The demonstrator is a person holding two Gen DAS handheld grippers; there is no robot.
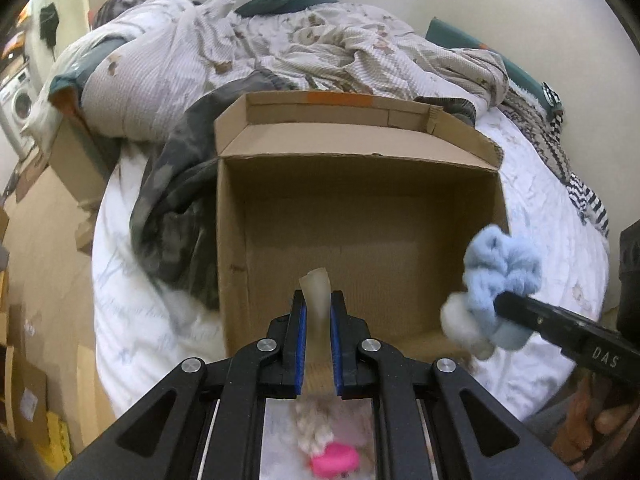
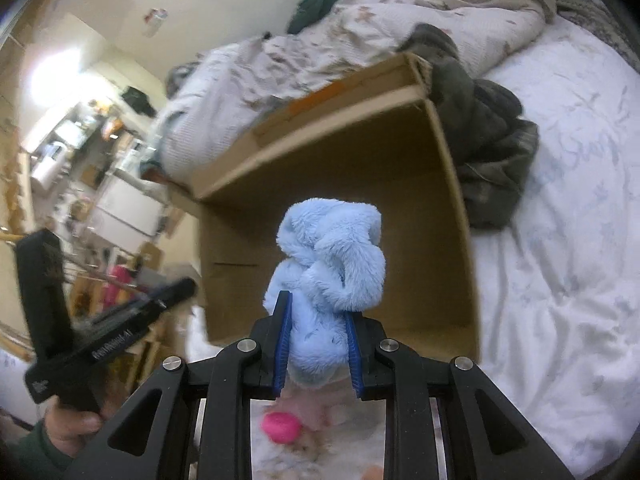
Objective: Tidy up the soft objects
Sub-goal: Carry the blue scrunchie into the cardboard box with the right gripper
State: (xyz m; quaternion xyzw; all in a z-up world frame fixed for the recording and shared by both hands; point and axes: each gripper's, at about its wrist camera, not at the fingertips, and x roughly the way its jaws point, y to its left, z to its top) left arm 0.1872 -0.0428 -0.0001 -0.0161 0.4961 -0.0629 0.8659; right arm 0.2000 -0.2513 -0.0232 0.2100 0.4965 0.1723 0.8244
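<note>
An open cardboard box [image 1: 360, 148] stands on the bed, also in the right wrist view [image 2: 448, 184]. My left gripper [image 1: 318, 300] is shut on a pale translucent soft piece [image 1: 318, 292], held above the box's near edge. My right gripper [image 2: 316, 304] is shut on a fluffy light-blue plush toy [image 2: 332, 256]; in the left wrist view the toy [image 1: 500, 268] hangs at the box's right wall with a white part below it. A pink soft object [image 1: 334, 460] lies on the bed under the grippers, also in the right wrist view [image 2: 280, 426].
A white sheet [image 2: 560, 240] covers the bed. A dark grey garment [image 1: 176, 208] lies left of the box. A crumpled patterned duvet [image 1: 280, 48] is piled behind it. A striped cloth [image 1: 576, 184] lies at the right. Cardboard boxes [image 1: 24, 392] stand on the floor left.
</note>
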